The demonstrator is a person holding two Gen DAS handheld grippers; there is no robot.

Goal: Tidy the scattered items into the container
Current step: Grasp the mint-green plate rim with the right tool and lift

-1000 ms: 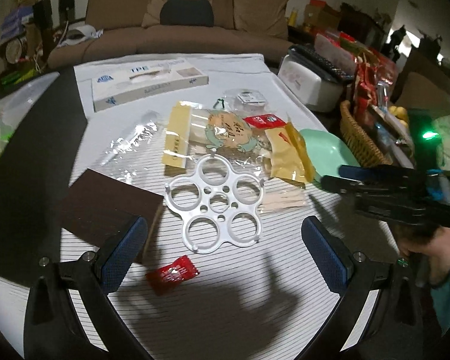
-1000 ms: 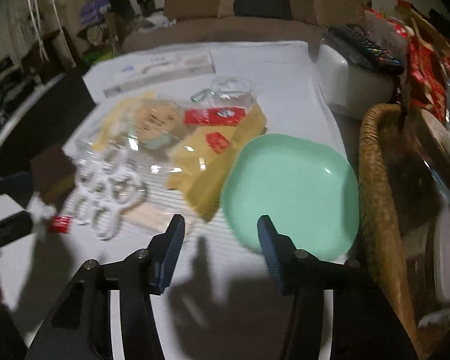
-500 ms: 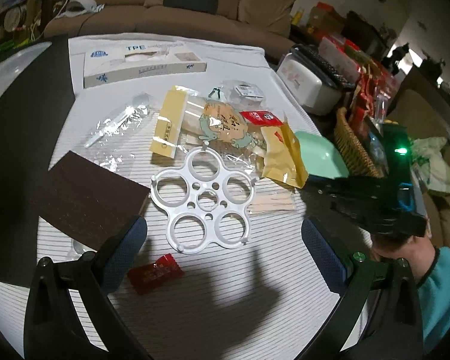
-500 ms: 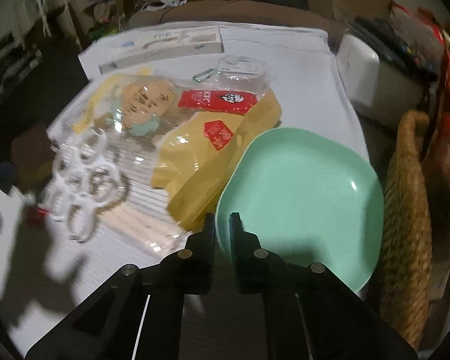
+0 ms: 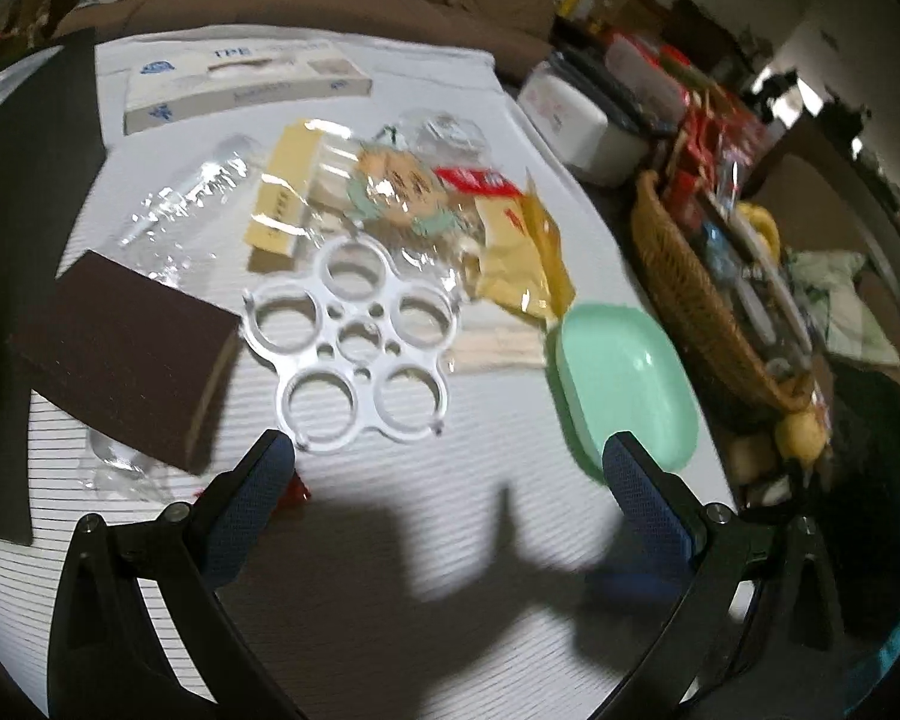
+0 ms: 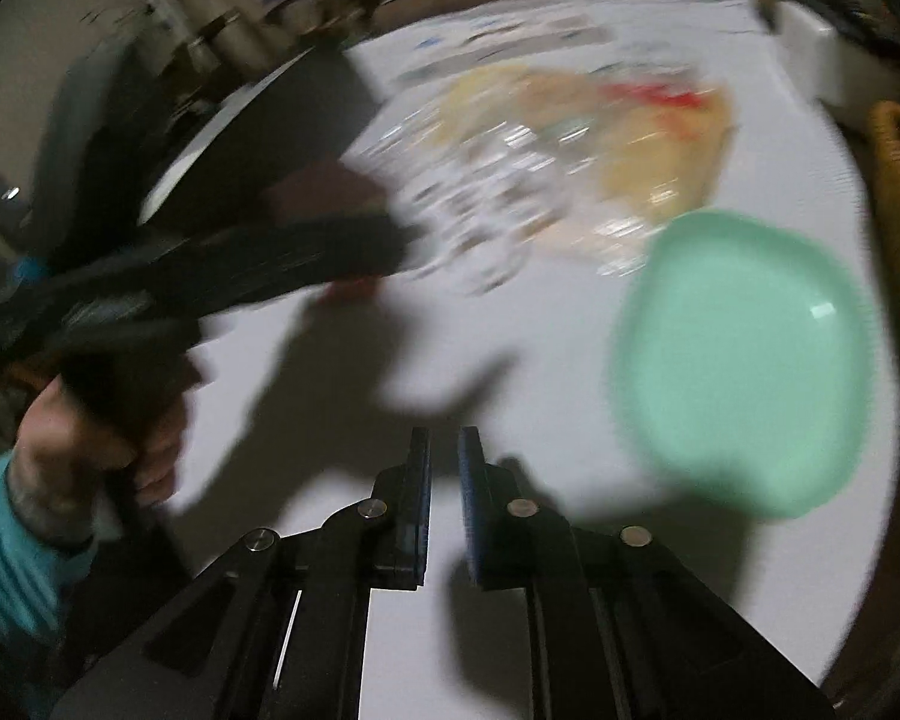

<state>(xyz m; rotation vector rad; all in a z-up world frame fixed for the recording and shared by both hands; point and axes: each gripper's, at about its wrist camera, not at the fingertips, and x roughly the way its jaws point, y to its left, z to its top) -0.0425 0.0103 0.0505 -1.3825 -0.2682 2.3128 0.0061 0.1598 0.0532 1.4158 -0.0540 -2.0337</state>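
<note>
Your left gripper (image 5: 444, 462) stands wide, nothing between its blue pads, tipped down over the near part of the table (image 5: 390, 540). Your left hand (image 6: 84, 444) wraps its handle, a teal sleeve (image 6: 6, 564) at the wrist.

Your right gripper (image 6: 444, 450) is narrow, with only a slim gap showing between the fingers, and the jaws are opening. Nothing sits between them; bare white cloth lies below the tips.

The green dish (image 5: 630, 384) rests near the table's right edge, just inside a wicker basket (image 5: 702, 312) that stands beside the table and is crammed with odds and ends. The dish is empty.

The scattered items lie in the middle of the table. A white ring holder (image 5: 354, 348) sits nearest your left gripper. Beyond it a yellow packet (image 5: 522, 264) lies toward the dish, a clear bag with a cartoon print (image 5: 402, 186) overlaps a red label (image 5: 474, 180), and a pale yellow card (image 5: 282, 204) lies under wrap. Pale sticks (image 5: 498, 342) lie between the ring holder and the dish. A brown block (image 5: 120, 348) sits toward the left edge, over crumpled clear plastic (image 5: 120, 474). A small red sachet (image 5: 294, 489) peeks out behind your left finger, perhaps touching it; the view is too blurred to say.

A long white box (image 5: 246, 90) lies along the far edge.
</note>
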